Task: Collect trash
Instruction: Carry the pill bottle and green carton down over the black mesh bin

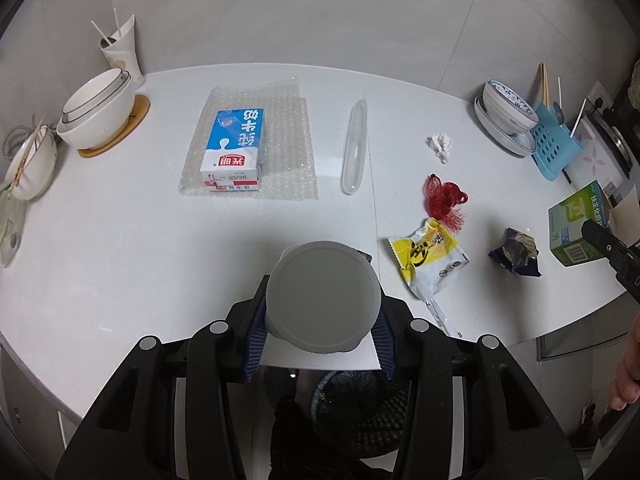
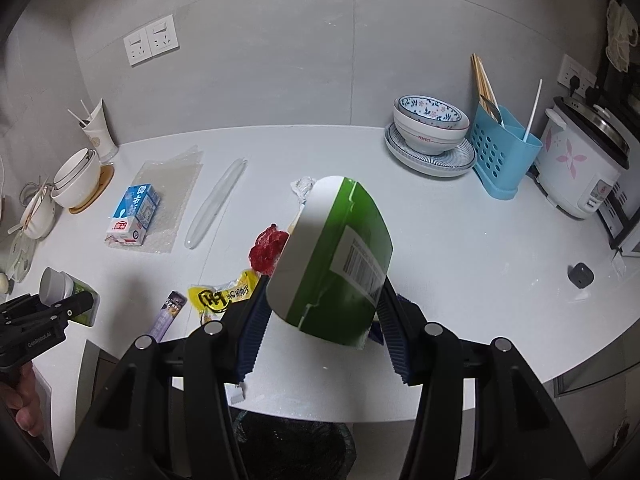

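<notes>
My left gripper is shut on a white-capped jar, held over the table's front edge; its green label shows in the right wrist view. My right gripper is shut on a green and white box with a barcode. A black mesh bin stands on the floor below both grippers. On the table lie a milk carton on bubble wrap, a clear plastic tube, a crumpled tissue, a red net, a yellow wrapper and a dark wrapper.
Stacked white bowls and a cup with sticks stand at the back left. Patterned bowls on a plate, a blue cutlery holder and a rice cooker line the back right. A purple sachet lies near the front edge.
</notes>
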The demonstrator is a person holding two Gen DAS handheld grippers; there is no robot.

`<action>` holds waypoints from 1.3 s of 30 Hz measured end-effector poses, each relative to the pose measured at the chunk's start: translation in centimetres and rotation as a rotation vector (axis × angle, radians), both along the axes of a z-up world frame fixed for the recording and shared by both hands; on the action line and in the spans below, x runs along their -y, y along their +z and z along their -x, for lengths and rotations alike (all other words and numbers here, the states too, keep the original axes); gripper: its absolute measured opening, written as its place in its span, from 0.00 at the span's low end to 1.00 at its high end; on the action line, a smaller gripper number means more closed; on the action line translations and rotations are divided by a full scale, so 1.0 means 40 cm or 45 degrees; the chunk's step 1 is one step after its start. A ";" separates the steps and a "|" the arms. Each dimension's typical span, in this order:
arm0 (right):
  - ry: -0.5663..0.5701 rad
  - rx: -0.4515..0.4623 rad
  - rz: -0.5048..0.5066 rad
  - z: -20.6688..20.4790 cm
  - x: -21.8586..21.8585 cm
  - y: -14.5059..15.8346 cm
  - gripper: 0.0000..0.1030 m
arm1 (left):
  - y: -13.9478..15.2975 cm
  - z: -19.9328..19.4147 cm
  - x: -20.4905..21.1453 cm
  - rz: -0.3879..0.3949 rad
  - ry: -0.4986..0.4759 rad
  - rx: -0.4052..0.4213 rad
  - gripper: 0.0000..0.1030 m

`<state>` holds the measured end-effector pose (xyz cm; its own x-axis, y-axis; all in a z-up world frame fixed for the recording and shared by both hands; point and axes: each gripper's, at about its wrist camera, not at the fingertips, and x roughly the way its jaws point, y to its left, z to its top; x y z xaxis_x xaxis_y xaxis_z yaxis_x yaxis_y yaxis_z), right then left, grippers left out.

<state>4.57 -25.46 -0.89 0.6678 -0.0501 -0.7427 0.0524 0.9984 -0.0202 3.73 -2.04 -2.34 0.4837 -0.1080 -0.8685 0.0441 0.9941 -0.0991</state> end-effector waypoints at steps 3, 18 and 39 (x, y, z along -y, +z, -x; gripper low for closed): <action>0.007 -0.001 -0.008 0.024 0.004 -0.005 0.48 | -0.001 0.023 0.009 0.004 0.000 -0.001 0.43; 0.043 -0.022 -0.027 0.147 0.009 -0.035 0.48 | -0.009 0.142 0.066 0.023 -0.032 0.007 0.43; 0.066 -0.078 -0.020 0.303 0.018 -0.104 0.48 | -0.059 0.279 0.138 0.044 -0.156 0.008 0.43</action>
<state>-7.56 -26.19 -5.05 0.6225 -0.0046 -0.7826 0.0001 1.0000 -0.0058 -7.42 -7.58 -4.72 0.4703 -0.1967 -0.8603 0.1656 0.9772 -0.1329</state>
